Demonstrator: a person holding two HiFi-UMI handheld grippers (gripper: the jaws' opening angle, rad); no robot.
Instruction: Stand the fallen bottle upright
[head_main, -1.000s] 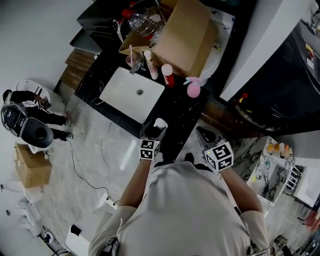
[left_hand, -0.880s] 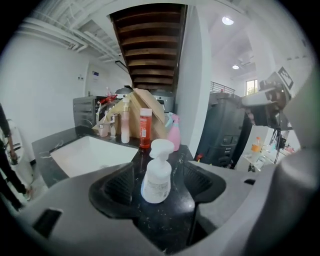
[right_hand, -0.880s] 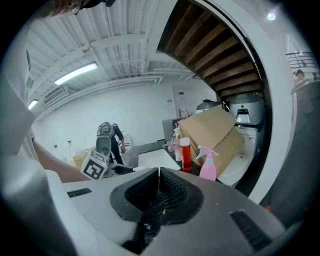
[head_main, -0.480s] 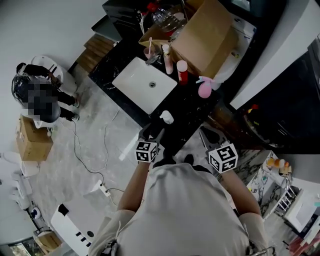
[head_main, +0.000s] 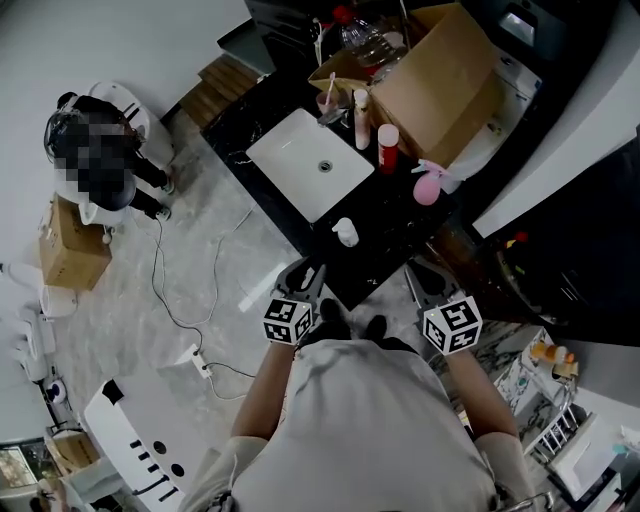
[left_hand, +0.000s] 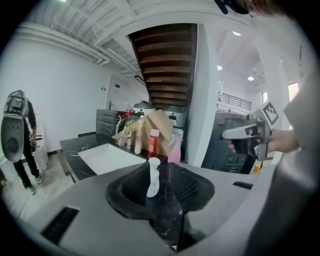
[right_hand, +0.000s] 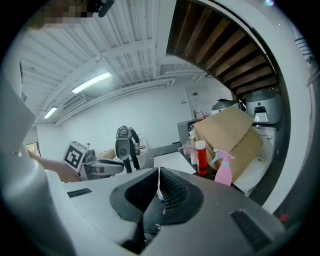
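Note:
The small white bottle (head_main: 345, 232) stands upright on the black counter (head_main: 385, 235), near its front edge beside the sink. In the left gripper view the bottle (left_hand: 153, 176) shows through the gap of the jaws, well beyond the pads and untouched. My left gripper (head_main: 304, 273) hangs off the counter's front edge, short of the bottle; its jaws are closing with nothing pressed between them. My right gripper (head_main: 421, 276) hovers to the right of it, also off the edge, jaws together on nothing. Its own view shows the right gripper (right_hand: 159, 183) with only a thin slit between the jaws.
A white sink (head_main: 300, 165) is set in the counter. Behind it stand a red bottle (head_main: 388, 148), a pink spray bottle (head_main: 428, 186) and a large cardboard box (head_main: 440, 85). A person (head_main: 100, 150) stands on the floor at left, near a floor box (head_main: 68, 245) and a cable.
The left gripper has let go of the bottle, drawn back off the counter and upward, and its jaws have narrowed. The bottle stays standing. The right gripper has barely moved.

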